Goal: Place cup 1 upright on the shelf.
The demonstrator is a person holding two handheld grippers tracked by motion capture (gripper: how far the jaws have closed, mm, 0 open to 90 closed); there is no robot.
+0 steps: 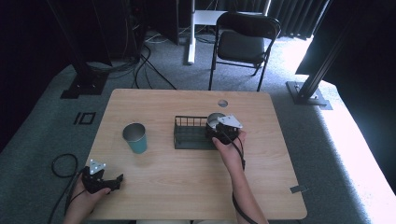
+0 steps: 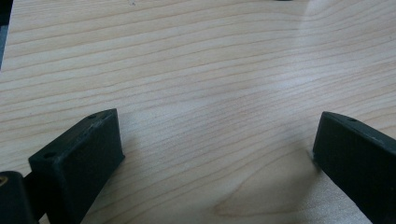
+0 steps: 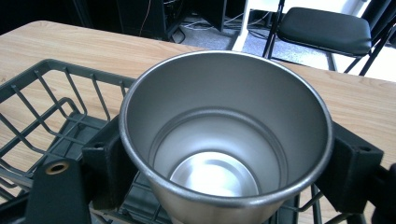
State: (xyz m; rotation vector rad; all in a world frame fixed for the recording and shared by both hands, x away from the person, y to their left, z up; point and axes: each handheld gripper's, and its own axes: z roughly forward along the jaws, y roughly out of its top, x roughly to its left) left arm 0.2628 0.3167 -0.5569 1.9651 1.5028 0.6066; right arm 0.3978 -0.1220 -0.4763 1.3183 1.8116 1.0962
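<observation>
A dim room with grey carpet, dark curtains and a black folding chair surrounds a pale wooden worktop, where two cups are apparently being loaded into a wire rack.

At the left, near the worktop's front corner, the left tool rests in the person's hand with its jaws wide apart and nothing between them; the left gripper view looks between those jaws onto bare wood grain. Further in stands a teal cup, upright, alone on the wood, well apart from the left tool and just left of the rack without touching it.

In the middle sits the dark wire rack. At its right end the right tool is clamped on a steel cup: the right gripper view shows one black jaw pressed against each side of the cup's wall, the cup upright and open-mouthed, with the rack's bars beneath and to the left of it.

As a judgement, the work is about halfway: the steel cup is at or inside the rack but not released, and the teal cup is untouched.

Whether the steel cup's base rests on the rack floor or hangs above it cannot be told, since the cup's own body and the right hand cover that spot. The rack's right end is also hidden behind the tool in the high view.
</observation>
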